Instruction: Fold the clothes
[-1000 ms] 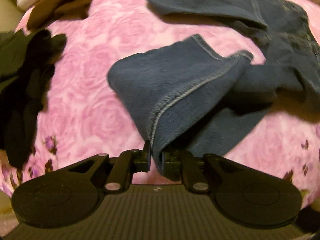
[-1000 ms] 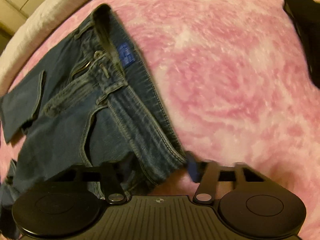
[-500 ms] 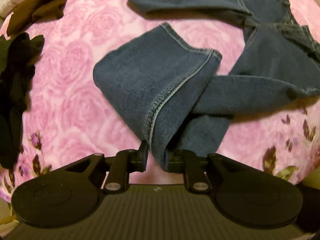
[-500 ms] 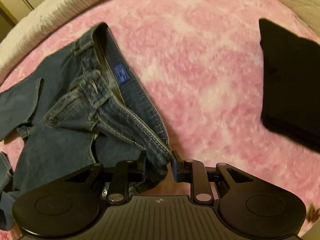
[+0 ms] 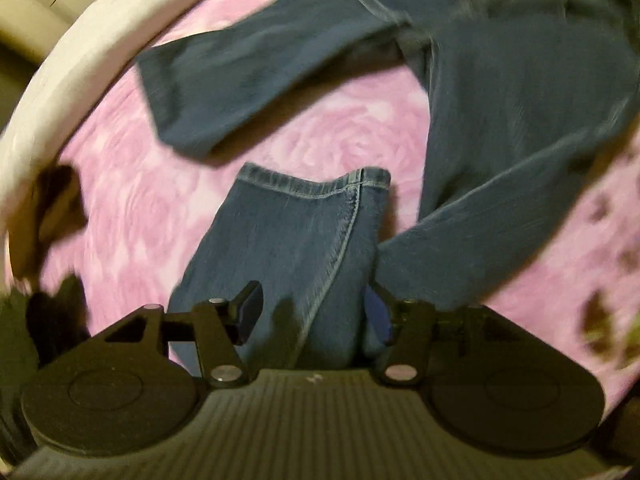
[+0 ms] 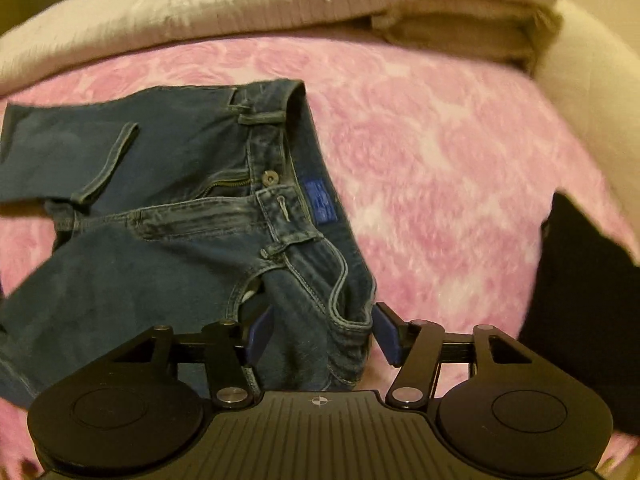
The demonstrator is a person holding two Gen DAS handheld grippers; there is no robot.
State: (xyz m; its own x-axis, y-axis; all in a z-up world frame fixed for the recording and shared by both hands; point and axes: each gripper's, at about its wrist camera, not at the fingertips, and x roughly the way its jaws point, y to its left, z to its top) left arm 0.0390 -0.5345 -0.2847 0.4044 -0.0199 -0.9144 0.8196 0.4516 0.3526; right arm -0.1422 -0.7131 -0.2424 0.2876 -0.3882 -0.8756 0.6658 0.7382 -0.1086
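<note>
Jeans (image 6: 168, 240) lie on a bedspread (image 6: 440, 152), waistband toward three o'clock, a folded blanket (image 6: 280, 4) behind at twelve and a folded dark garment (image 6: 580, 300) at four.

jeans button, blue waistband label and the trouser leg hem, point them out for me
jeans button (image 6: 270, 178), right wrist view, centre of the metal button.
blue waistband label (image 6: 320, 200), right wrist view, middle of the label.
trouser leg hem (image 5: 312, 184), left wrist view, stitched edge of the cuff.

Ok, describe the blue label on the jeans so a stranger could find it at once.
Start from the pink rose-patterned blanket and find the jeans lying on it with the waist open. Inside the waistband, below and right of the metal button, sits the blue label: the only bright blue rectangle on the faded denim.
</note>
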